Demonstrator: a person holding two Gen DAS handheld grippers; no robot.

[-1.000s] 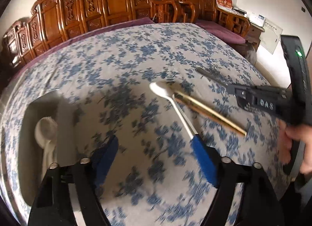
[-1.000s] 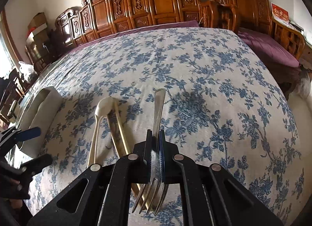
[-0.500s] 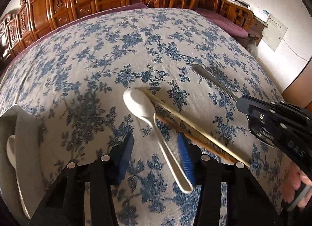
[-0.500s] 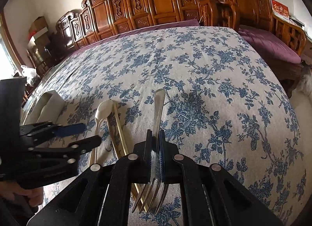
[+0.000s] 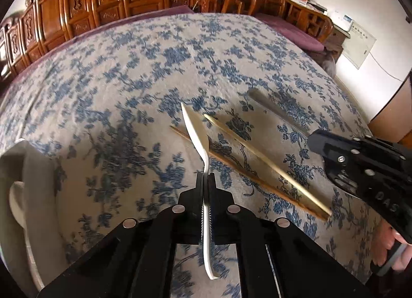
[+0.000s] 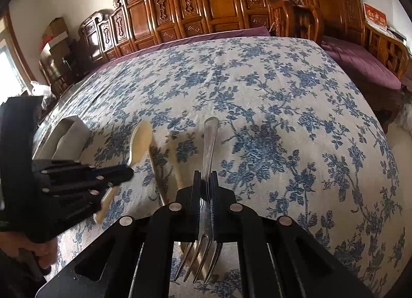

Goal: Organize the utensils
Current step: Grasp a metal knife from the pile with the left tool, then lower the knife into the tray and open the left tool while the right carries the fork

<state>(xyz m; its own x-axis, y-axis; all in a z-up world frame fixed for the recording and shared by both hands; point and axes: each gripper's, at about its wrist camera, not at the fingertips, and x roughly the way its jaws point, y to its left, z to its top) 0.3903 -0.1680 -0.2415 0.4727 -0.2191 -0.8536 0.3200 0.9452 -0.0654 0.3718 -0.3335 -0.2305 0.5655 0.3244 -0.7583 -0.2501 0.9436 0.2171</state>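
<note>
The left claw (image 5: 205,182) is pressed together on the handle of the white spoon (image 5: 196,132) — the bowl points away over the blue-flowered table (image 5: 128,71), turned on edge. Just right of the spoon lie two chopsticks (image 5: 260,154), side by side on the cloth, running from far left to near right. The right claw (image 6: 205,182) pinches the metal fork (image 6: 209,143) near its neck, handle pointing far, tines toward the camera — the fork sits right of the chopsticks. At the table's left edge stands a white holder (image 5: 31,169) with a pale utensil in it. Carved wooden chairs (image 6: 219,2) line the far side.
</note>
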